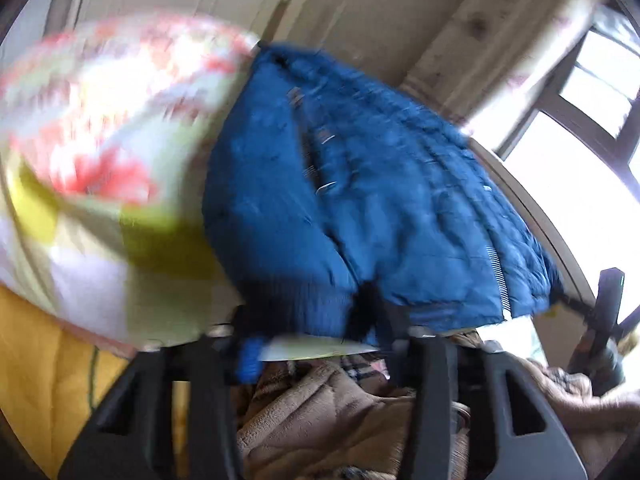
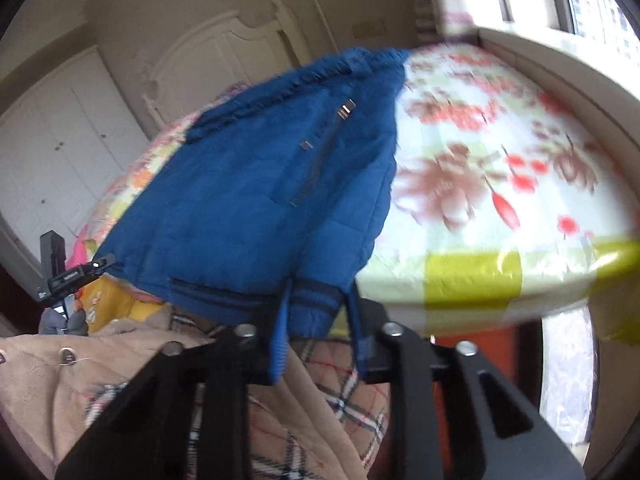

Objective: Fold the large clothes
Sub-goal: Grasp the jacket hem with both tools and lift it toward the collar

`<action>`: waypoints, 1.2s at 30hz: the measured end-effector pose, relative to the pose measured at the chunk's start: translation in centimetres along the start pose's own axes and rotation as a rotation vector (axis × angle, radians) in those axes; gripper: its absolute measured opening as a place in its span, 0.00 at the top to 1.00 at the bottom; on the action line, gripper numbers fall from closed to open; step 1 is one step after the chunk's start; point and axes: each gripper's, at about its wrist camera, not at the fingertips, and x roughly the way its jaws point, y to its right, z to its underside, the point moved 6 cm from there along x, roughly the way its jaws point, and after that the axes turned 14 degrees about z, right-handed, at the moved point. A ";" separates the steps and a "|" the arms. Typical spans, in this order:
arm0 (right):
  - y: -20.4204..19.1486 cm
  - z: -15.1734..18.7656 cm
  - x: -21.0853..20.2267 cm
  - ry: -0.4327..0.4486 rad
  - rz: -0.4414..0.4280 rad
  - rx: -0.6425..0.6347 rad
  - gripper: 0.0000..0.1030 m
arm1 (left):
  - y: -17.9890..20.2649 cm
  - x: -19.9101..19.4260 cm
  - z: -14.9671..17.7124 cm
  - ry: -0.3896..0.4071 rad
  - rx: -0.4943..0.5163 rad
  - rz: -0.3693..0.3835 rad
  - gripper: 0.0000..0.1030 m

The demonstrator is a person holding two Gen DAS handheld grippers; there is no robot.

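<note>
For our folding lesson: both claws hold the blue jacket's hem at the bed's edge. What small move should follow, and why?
Probably draw the hem outward to flatten the blue puffer jacket on the floral bedspread: the left claw and right claw pinch its ribbed hem, which looks bunched.

You have a floral bedsheet (image 2: pixel 500 168) on the bed, a tan plaid-lined coat (image 2: pixel 320 412) below, white wardrobe doors (image 2: pixel 60 140), and possibly a yellow quilt (image 1: pixel 36 380).
</note>
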 end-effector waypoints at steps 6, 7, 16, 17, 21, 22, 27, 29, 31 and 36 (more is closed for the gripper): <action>-1.1 -1.3 -0.2 0.039 -0.021 -0.018 0.70 | 1.5 -0.5 -2.2 0.030 0.063 -0.014 0.65; -0.8 -1.2 0.2 0.030 -0.009 -0.008 0.60 | 1.2 -0.3 -2.2 0.023 0.059 -0.020 0.60; -0.4 -1.2 2.3 0.010 -0.011 0.025 0.50 | -1.4 0.2 -5.0 0.106 0.011 -0.049 0.26; -0.5 -1.4 2.6 0.017 -0.017 0.030 0.50 | -1.4 0.6 -5.1 0.092 0.015 -0.058 0.26; -0.9 -1.5 3.0 0.020 -0.022 0.035 0.51 | -1.3 2.2 -5.1 0.029 0.014 -0.030 0.26; -1.0 -1.4 2.9 0.015 -0.026 0.028 0.55 | -1.1 2.3 -4.8 0.019 0.009 -0.014 0.27; -0.5 -1.2 2.9 0.024 -0.043 0.036 0.66 | -1.0 2.2 -4.0 0.009 0.014 -0.010 0.42; -0.5 -1.4 3.2 0.031 -0.052 0.046 0.68 | -1.2 2.3 -4.1 0.011 0.000 -0.018 0.42; -0.4 -1.4 3.3 0.040 -0.056 0.054 0.75 | -0.8 2.7 -4.2 -0.018 0.029 -0.064 0.52; 0.2 -0.9 1.5 0.114 -0.100 0.100 0.85 | -0.2 0.5 -4.2 0.046 -0.014 0.068 0.84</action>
